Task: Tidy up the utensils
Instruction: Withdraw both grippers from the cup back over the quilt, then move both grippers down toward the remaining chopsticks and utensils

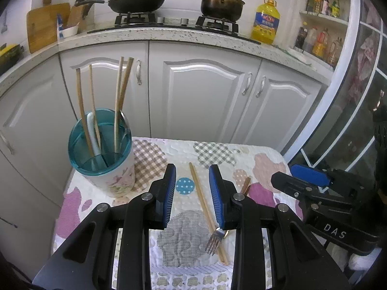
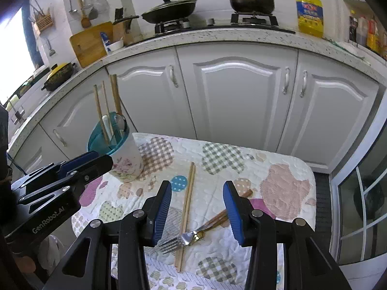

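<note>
Quilted table, both tools tilted downward, agape above fork, grasping nothing.

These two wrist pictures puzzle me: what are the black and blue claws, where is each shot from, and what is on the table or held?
They are hand-held grippers, each with a camera looking along its fingers. One picture looks over the left gripper, the other over the right gripper. Both are open and hold nothing. On the quilted table lie a chopstick and a fork crossing it. The holder at the back left already has chopsticks standing in it.
</note>
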{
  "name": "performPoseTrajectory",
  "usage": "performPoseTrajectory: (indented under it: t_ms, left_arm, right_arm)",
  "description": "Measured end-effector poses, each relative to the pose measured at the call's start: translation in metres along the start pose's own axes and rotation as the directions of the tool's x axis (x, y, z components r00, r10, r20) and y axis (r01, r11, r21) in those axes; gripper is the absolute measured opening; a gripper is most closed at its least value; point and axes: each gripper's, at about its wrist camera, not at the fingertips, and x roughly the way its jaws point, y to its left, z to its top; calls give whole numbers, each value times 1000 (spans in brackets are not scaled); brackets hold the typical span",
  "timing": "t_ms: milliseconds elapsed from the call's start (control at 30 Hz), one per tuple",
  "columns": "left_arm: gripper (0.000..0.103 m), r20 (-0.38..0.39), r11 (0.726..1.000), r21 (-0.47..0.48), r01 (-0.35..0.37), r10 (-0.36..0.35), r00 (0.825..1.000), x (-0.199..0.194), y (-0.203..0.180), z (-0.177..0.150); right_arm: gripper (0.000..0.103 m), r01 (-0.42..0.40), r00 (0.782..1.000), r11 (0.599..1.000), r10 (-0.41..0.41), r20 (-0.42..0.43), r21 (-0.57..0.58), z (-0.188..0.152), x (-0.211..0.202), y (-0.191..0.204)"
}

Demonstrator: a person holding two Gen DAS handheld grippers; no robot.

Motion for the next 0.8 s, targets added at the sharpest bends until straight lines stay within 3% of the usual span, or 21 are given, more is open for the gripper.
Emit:
performPoseTrajectory:
  t_ms: [400, 633, 800]
  left_arm:
    - [27, -77, 1000, -9, 30, -30, 997, 25, 4, -9]
    - [27, -169, 999, -40, 23, -29, 985, 53, 24, -27]
    - [27, -220, 999, -51, 19, -30, 975, 70, 33, -37]
  right_arm:
    - [43, 26, 997, 999, -22, -76, 47, -14, 23, -29]
    - [43, 53, 976, 987, -19, -218, 151, -46, 77, -70]
    - [38, 58, 963, 985, -13, -268, 162, -53, 108, -79]
